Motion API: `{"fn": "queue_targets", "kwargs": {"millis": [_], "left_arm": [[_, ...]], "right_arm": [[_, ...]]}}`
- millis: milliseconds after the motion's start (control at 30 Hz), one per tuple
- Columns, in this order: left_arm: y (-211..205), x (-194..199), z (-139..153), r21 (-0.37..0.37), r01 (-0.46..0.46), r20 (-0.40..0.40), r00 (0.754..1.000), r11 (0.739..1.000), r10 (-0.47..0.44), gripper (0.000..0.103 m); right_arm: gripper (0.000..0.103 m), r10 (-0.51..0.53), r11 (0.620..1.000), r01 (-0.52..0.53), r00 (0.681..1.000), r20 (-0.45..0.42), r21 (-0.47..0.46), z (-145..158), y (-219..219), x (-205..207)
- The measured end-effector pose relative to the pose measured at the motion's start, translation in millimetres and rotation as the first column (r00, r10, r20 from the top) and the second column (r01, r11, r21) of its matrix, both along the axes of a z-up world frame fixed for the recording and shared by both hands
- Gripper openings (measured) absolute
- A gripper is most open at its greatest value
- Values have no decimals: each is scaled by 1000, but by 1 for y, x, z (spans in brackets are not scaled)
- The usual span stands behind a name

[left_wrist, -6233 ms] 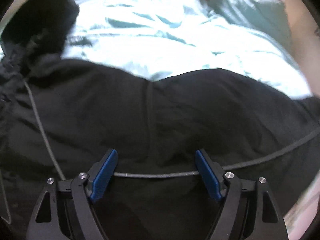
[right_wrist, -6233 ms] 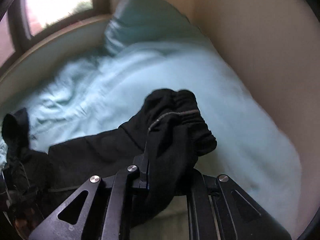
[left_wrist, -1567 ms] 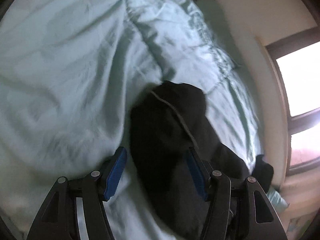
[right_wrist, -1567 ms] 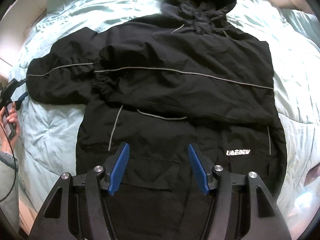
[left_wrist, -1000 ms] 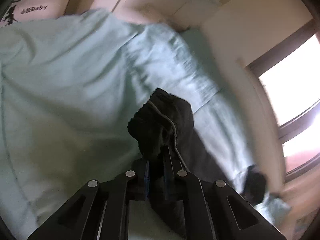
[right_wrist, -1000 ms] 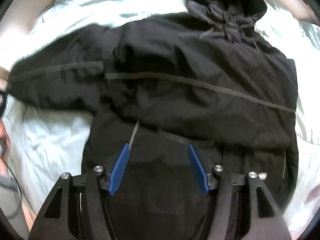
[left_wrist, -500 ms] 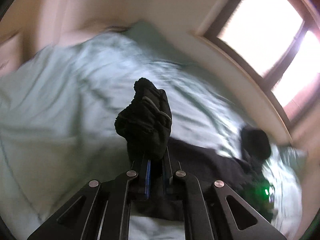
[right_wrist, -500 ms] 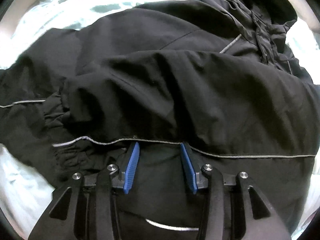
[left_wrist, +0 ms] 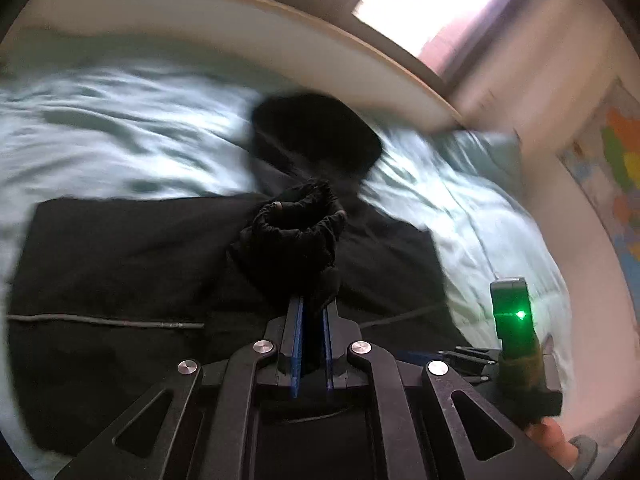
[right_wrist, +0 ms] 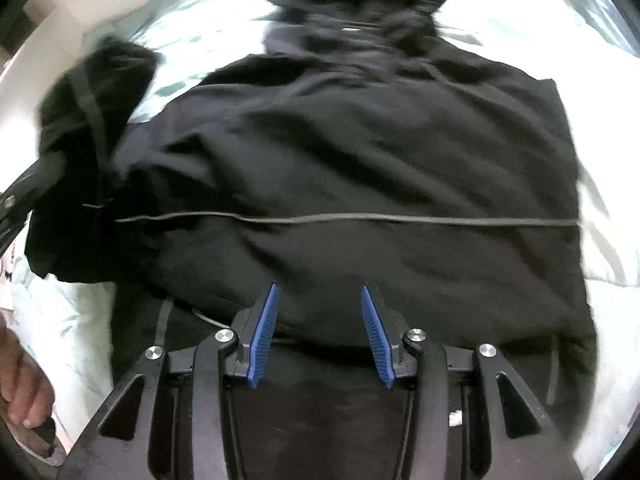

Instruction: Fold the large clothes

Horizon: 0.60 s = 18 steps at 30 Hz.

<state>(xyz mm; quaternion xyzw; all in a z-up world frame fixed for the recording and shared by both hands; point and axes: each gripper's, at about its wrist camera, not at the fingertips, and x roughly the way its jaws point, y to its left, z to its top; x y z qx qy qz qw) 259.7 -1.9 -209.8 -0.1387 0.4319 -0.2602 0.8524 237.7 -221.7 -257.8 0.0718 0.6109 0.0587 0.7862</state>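
A large black hooded jacket (right_wrist: 360, 152) lies front up on a pale green bed sheet (left_wrist: 100, 148); a thin grey piping line crosses its chest. My left gripper (left_wrist: 312, 308) is shut on the jacket's left sleeve cuff (left_wrist: 300, 224) and holds it lifted above the jacket body (left_wrist: 120, 264), with the hood (left_wrist: 320, 136) beyond. My right gripper (right_wrist: 318, 300) is open, its blue pads (right_wrist: 264, 332) low over the jacket's front, holding nothing. The lifted sleeve (right_wrist: 88, 120) shows at the left of the right wrist view.
A curved wooden bed rail (left_wrist: 320, 52) and a window run behind the bed. A pillow (left_wrist: 484, 152) lies at the right by the wall. The other gripper's body with a green light (left_wrist: 516, 320) is at the right. A hand (right_wrist: 20, 380) shows at the lower left.
My left gripper closed on the sleeve cuff, lifted it off the sheet and swung it over the jacket body. My right gripper dropped closer to the jacket's front and stayed open.
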Motion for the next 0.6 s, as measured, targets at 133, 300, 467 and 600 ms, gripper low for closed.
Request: {"fn": "queue_targets", "kwargs": {"millis": [133,300,467,600], "left_arm": [[-69,10,-18,-20,137,-48,989,990,-137,9],[-95,27,-75,-179,129,-352,917,975,-186,28],[-66,0,-62,-181,121,-353,918,976,-179,70],[-22,-17,-50,-168,64,-349,929,984,-120,70]], "right_arm": [[48,-57,998,57,998,-7,5,-6,-37,-4],[48,-104,991,108,993,-50,77,-13,-67,-4],[61,-88,978,85,996,10,190,7,-61,10],[74,-54,969,43,998,39,242,7,-36,31]]}}
